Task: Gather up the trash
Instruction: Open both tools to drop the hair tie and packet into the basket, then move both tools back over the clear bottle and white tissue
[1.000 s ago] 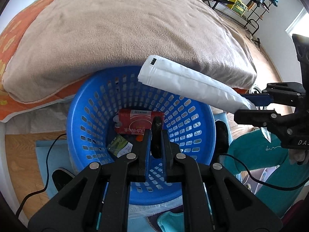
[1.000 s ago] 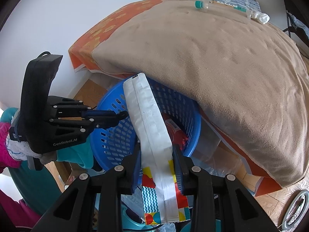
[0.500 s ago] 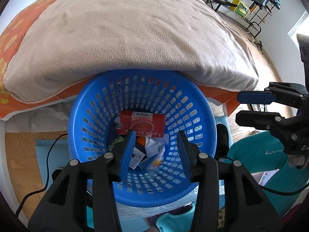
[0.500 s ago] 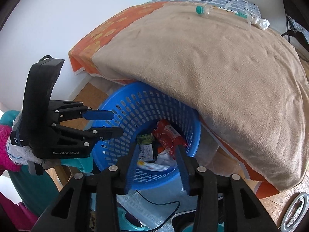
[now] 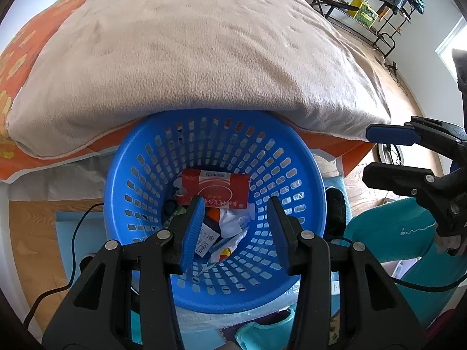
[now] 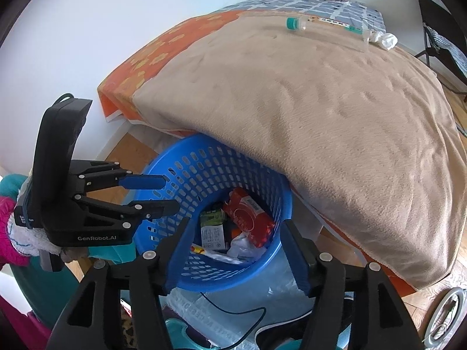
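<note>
A blue perforated basket (image 5: 146, 175) (image 6: 181, 172) stands on the floor against the bed. It holds a red packet (image 5: 216, 186) (image 6: 248, 215), a crumpled white wrapper (image 5: 230, 224), a green packet (image 6: 213, 215) and a small printed carton (image 6: 213, 233). My left gripper (image 5: 235, 213) (image 6: 163, 194) hangs open over the basket with nothing between its fingers. My right gripper (image 6: 236, 227) (image 5: 376, 154) hovers at the basket's near rim. Its jaws are opening and nothing is between them. On the bed's far side lie a teal-capped bottle (image 6: 294, 24) and a crumpled tissue (image 6: 385, 39).
A beige blanket (image 5: 204, 58) over an orange sheet (image 6: 163, 46) overhangs the basket's far rim. A clear plastic bag (image 6: 262, 288) and a black cable (image 5: 78, 224) lie on the floor by the basket. A person's teal trouser leg (image 5: 402, 230) is at the right. A drying rack (image 5: 379, 3) stands far back.
The right gripper let go of a long white packet, which is now down in the basket, and its jaws widened. The left gripper opened and released a small dark item.
</note>
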Available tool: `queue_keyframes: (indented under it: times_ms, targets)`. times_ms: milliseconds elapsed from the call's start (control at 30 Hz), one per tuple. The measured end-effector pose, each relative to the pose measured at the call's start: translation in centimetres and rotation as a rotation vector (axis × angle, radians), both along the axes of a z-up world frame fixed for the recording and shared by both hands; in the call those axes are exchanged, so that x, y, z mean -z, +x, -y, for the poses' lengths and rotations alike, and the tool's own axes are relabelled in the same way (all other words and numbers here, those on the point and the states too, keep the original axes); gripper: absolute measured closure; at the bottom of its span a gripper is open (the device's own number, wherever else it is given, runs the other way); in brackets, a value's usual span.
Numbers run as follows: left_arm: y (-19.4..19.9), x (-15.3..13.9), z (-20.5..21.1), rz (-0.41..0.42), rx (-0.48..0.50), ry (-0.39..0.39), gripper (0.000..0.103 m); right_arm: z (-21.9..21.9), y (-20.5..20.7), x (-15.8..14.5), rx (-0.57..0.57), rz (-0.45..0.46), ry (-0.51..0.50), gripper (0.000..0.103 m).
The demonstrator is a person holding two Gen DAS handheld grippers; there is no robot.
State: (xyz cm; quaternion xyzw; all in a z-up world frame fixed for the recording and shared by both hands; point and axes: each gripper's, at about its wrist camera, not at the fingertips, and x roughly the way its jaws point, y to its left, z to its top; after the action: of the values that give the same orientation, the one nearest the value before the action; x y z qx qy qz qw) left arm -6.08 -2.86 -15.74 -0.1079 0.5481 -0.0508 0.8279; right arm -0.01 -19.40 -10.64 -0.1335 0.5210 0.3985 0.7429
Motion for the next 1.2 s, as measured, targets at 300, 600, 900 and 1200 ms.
queue_keyframes:
  times_ms: [300, 600, 900, 1200]
  targets:
    - [1.2, -1.8, -0.4, 0.049, -0.02, 0.005, 0.058, 0.8, 1.5, -1.6, 0.049, 0.023, 0.052, 0.029]
    - [3.7, -4.4, -2.1, 0.089, -0.066, -0.026, 0.058, 1.8, 4.5, -3.9, 0.112, 0.049, 0.111, 0.029]
    - [8.1, -8.0, -4.6, 0.148, -0.101, -0.023, 0.058, 2.9, 9.2, -7.3, 0.176, 0.114, 0.175, 0.019]
    - [13.4, -9.8, -5.8, 0.192, -0.106, 0.0, 0.041, 4.7, 17.2, -10.0, 0.261, 0.166, 0.216, 0.016]
